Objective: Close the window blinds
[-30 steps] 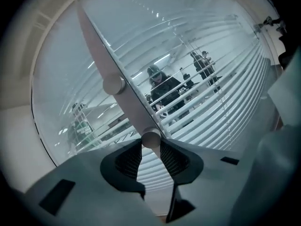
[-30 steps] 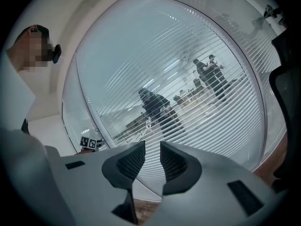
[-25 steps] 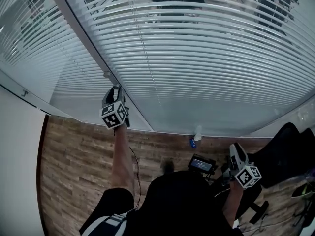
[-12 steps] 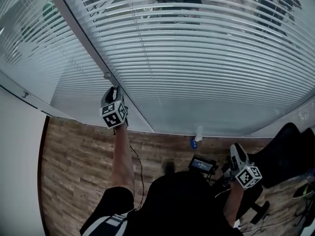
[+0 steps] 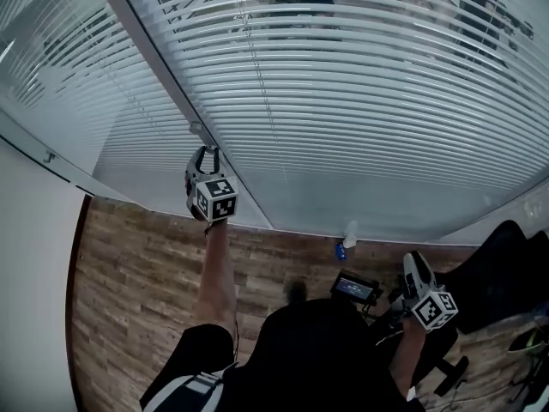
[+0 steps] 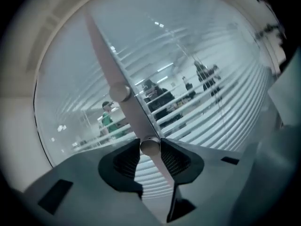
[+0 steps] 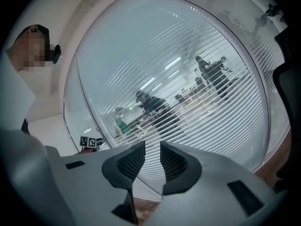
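White slatted window blinds [image 5: 360, 84] cover the glass ahead, with their slats partly open, so people beyond show through in both gripper views. A thin white tilt wand [image 6: 127, 98] hangs along the window post [image 5: 154, 50]. My left gripper [image 5: 204, 153] is raised to the post, and its jaws [image 6: 150, 157] press on the wand's round lower end [image 6: 149, 146]. My right gripper [image 5: 412, 260] hangs low at the right, away from the blinds. Its jaws [image 7: 152, 161] stand a narrow gap apart with nothing between them.
A wooden floor [image 5: 129, 273] lies below the window. A blue-and-white bottle [image 5: 343, 240] stands by the sill, and a small device with a screen [image 5: 353, 287] is near my right arm. A black chair [image 5: 497, 264] is at the right. A white wall [image 5: 34, 299] bounds the left.
My left gripper has shifted slightly right and twisted at the wand, so its marker cube faces differently. The right gripper has stayed in place.
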A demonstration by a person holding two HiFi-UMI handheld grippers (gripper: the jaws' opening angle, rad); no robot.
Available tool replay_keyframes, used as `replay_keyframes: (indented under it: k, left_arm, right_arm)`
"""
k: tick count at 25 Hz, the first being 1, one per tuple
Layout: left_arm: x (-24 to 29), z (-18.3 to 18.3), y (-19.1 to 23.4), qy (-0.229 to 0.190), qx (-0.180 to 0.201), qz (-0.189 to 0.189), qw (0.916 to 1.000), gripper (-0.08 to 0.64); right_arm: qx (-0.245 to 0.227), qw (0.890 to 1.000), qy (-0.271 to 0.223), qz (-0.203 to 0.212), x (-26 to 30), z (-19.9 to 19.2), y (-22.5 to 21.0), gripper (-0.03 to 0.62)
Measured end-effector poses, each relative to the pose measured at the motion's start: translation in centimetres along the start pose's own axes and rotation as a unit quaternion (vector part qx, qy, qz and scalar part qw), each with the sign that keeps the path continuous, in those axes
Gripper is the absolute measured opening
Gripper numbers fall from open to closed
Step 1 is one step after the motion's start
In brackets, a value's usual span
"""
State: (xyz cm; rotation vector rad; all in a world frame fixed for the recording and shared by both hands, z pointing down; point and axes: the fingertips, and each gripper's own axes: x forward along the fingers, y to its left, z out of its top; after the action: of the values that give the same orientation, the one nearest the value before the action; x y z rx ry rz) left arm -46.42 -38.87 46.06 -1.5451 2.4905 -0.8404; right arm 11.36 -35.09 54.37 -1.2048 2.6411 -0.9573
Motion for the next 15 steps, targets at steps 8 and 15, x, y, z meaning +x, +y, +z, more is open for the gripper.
replay_keyframes:
  k: [8,15]
  left_arm:
    - [-0.2,-0.5,1.6,-0.039,-0.404,-0.089,0.9097,0.170]
    - [-0.1,-0.3,0.6,0.004,-0.105,-0.019,0.9943,0.137]
  right_arm:
    - [-0.001,1.000,-0.001,0.002,0.1,0.0,0.1,0.101]
    - [-0.002,1.000,-0.002,-0.001,-0.3,-0.1,-0.2,0.101]
